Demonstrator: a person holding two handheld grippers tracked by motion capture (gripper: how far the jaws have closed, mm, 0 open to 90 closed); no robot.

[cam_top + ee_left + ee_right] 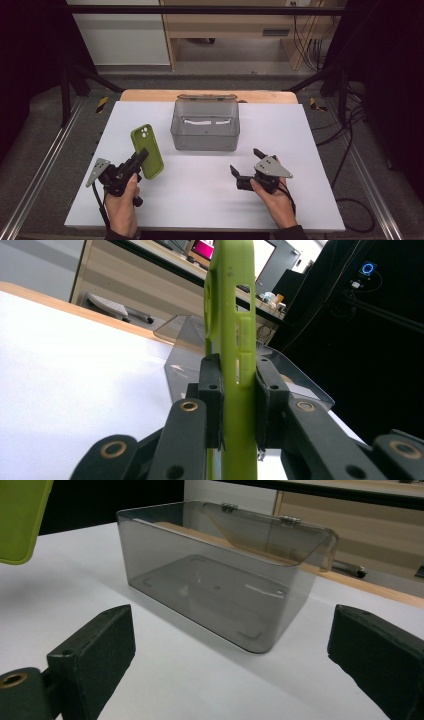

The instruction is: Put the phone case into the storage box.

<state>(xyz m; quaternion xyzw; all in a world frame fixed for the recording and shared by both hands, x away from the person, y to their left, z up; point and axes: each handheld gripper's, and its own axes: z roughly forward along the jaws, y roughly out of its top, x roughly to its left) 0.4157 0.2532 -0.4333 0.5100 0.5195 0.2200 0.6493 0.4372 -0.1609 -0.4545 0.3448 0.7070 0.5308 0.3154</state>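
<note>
- My left claw [141, 156] is closed on a green phone case [147, 150], gripping it across its thin depth near the lower end; in the left claw's view the pads [212, 390] press flat on its back and front faces.
- The case stands up out of that claw, tilted a little, with its camera cut-out at the far top end, away from my pads.
- My right claw [247, 161] stands wide open with nothing between its jaws, low over the white surface [210, 195].
- Straight ahead of the right claw sits a smoky clear plastic box [215, 595] with its hinged lid [270, 532] thrown back, empty as far as I can see; the case hangs off to the left of that claw.
- From my left claw the box lies ahead and to the right, near but not touching the case.
- I judge the case light and somewhat flexible, likely a soft rubbery shell with a matte, grippy skin, so it should not slip, but a hard squeeze could bow it.
- The best hold looks like the one I have: on the flat faces near one end, clear of the side button slots [243, 340].
- The box looks rigid, light and slick, so it may slide if the case knocks its wall.
</note>
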